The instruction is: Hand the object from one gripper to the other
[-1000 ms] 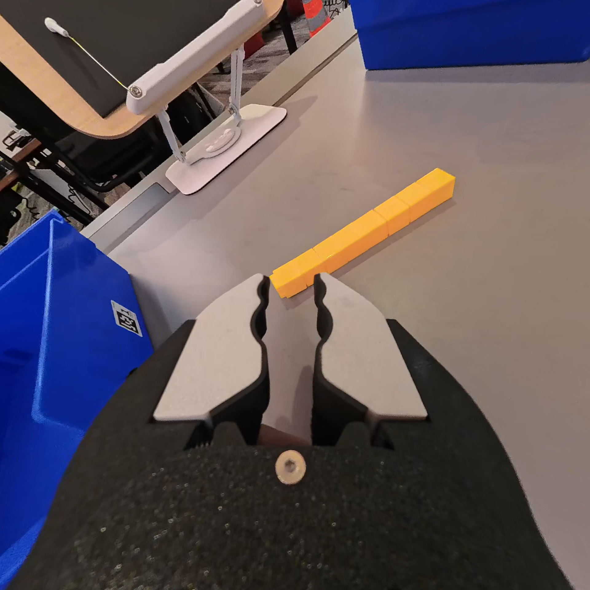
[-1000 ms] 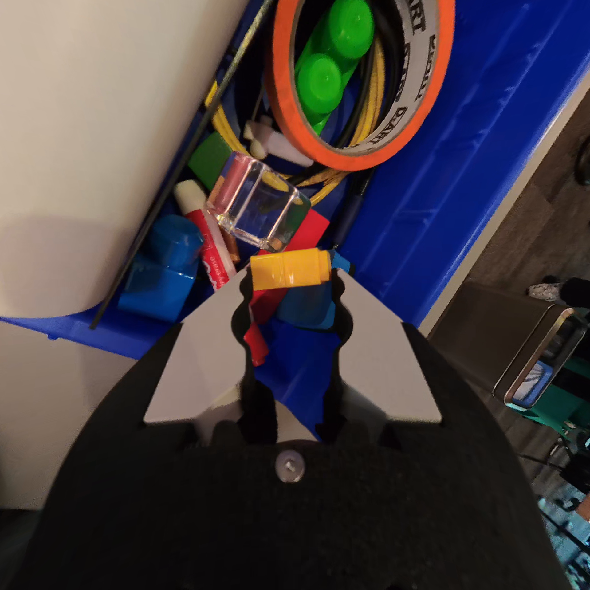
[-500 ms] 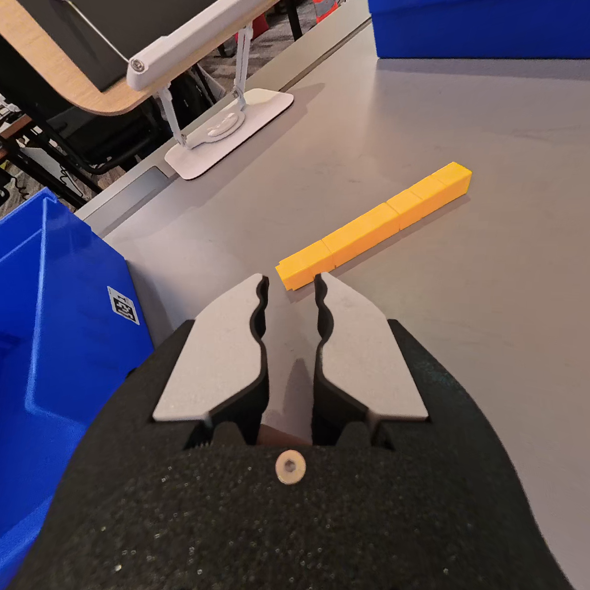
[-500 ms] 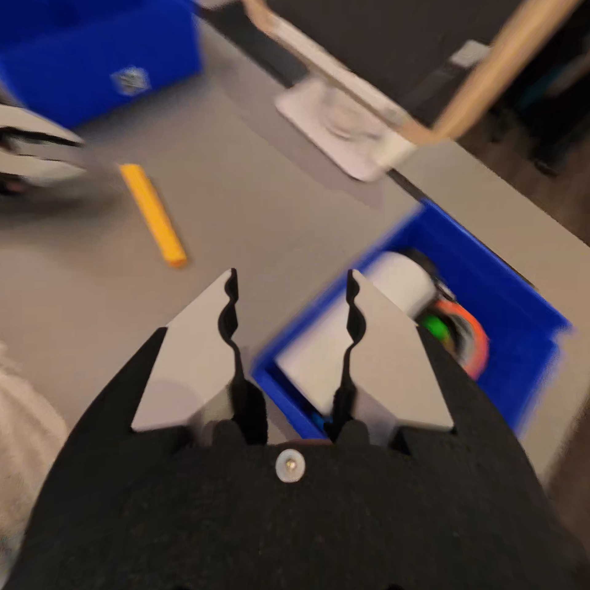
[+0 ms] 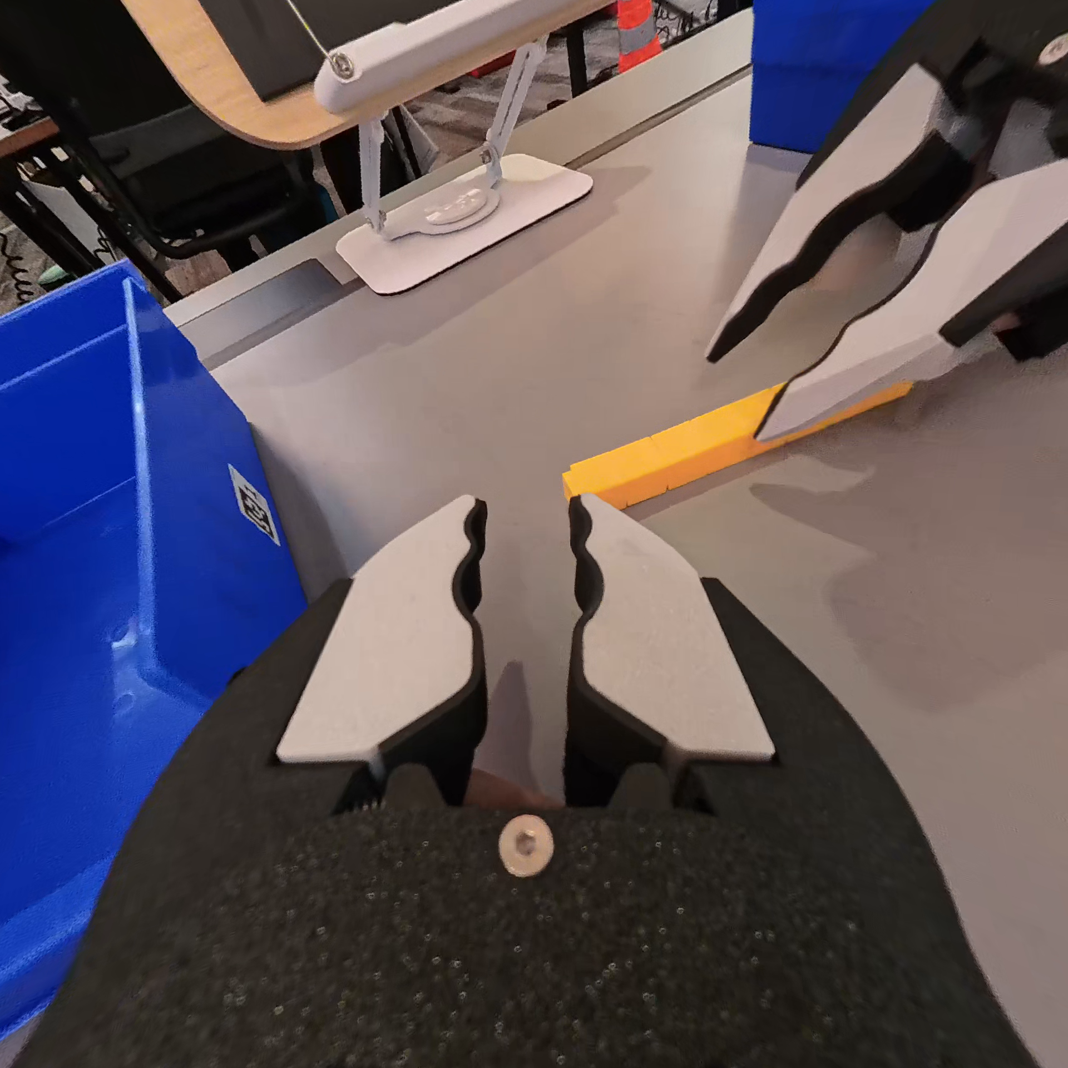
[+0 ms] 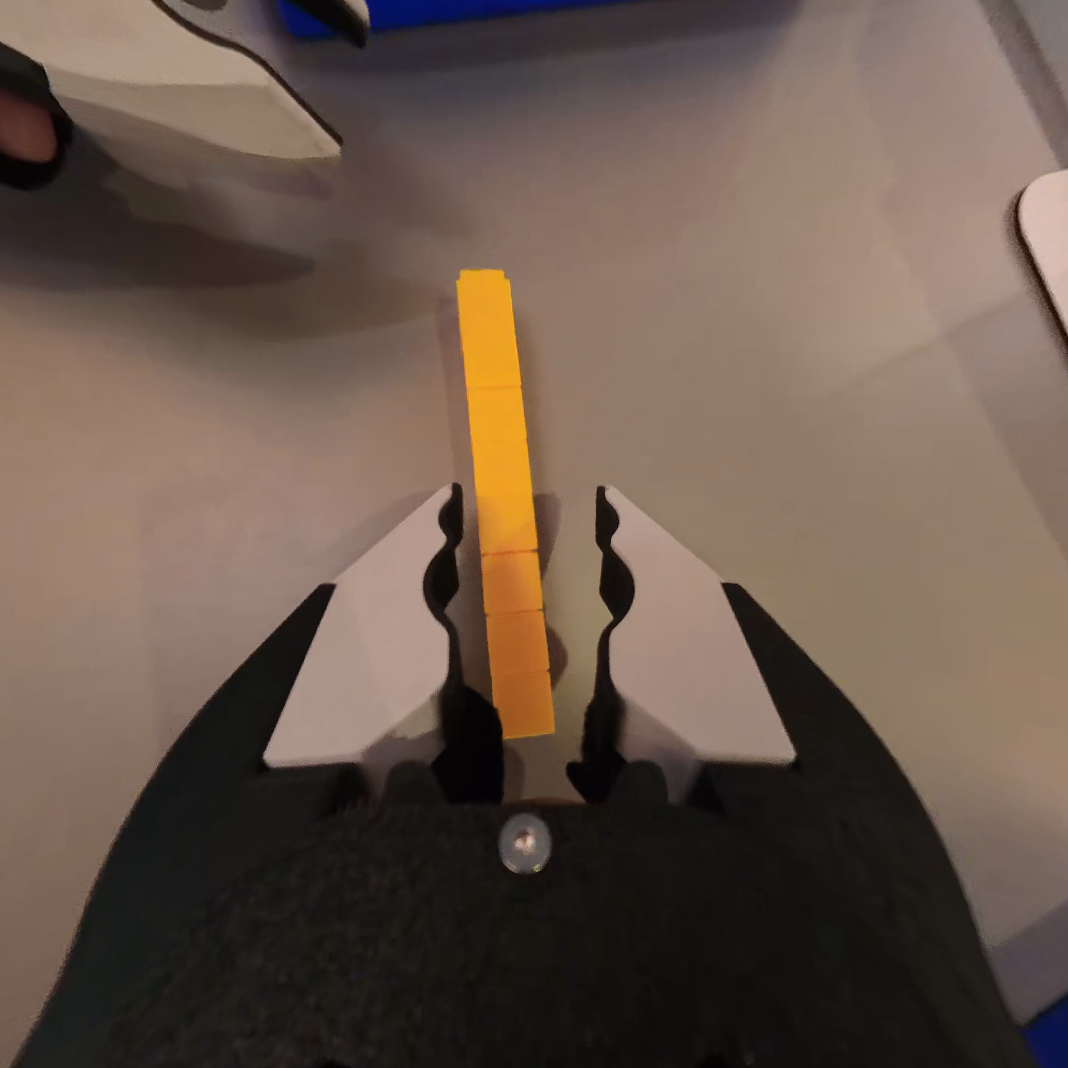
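A long yellow bar made of joined blocks [image 6: 500, 416] lies flat on the grey table [image 6: 751, 404]. My right gripper [image 6: 529, 491] is open and low over the table. Its fingers straddle the near half of the bar, and the left finger is closer to it. In the left wrist view the bar [image 5: 664, 462] runs away to the right, with the right gripper [image 5: 740, 396] over its far end. My left gripper [image 5: 527, 508] is open a little and empty, its right fingertip just short of the bar's near end. It also shows blurred in the right wrist view [image 6: 347, 86].
A blue bin [image 5: 115, 520] stands close on the left of my left gripper. Another blue bin [image 5: 797, 86] is at the far right. A white stand base [image 5: 462, 225] sits at the table's far edge and also shows in the right wrist view [image 6: 1046, 260].
My right gripper has swung from over the full blue bin to the table and come down around the yellow bar. My left gripper has drifted slightly left of the bar's end.
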The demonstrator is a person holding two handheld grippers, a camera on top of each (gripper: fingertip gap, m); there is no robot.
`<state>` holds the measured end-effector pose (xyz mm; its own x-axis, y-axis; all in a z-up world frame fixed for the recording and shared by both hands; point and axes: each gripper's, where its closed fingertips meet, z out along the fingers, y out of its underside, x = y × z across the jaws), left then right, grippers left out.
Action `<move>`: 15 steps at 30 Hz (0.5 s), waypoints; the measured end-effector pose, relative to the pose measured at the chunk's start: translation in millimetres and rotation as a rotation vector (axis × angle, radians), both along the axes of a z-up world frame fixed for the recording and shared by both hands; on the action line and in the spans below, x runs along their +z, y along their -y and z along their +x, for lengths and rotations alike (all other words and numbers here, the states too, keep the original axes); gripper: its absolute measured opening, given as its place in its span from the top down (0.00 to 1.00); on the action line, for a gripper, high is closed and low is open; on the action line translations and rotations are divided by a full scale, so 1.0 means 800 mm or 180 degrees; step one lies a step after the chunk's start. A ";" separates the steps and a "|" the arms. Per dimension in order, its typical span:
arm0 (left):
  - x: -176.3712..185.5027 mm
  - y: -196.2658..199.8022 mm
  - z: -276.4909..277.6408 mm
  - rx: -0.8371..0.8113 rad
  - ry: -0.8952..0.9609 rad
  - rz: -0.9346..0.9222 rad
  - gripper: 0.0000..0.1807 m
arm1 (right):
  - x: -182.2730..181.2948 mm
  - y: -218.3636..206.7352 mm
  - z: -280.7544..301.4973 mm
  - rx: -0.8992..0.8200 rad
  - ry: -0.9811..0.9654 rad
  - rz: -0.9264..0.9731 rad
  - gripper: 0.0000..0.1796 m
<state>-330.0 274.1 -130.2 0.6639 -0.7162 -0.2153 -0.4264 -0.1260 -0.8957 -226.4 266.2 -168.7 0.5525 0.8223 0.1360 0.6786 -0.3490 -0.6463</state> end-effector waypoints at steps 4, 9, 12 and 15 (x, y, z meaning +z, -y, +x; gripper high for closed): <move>-0.005 0.004 0.008 -0.0070 0.0016 -0.0074 0.85 | -0.026 0.005 0.006 -0.0020 0.0079 -0.0262 0.76; -0.009 0.006 0.009 -0.0062 0.0086 -0.0262 0.85 | -0.028 0.008 0.005 -0.0063 0.0048 -0.0402 0.88; -0.009 0.004 0.007 -0.0067 0.0211 -0.0371 0.85 | -0.015 0.007 -0.004 -0.0082 -0.0235 -0.0393 0.88; 0.015 0.006 0.007 -0.0152 0.0572 -0.0338 0.83 | 0.046 0.006 -0.016 0.0001 -0.1285 -0.0425 0.88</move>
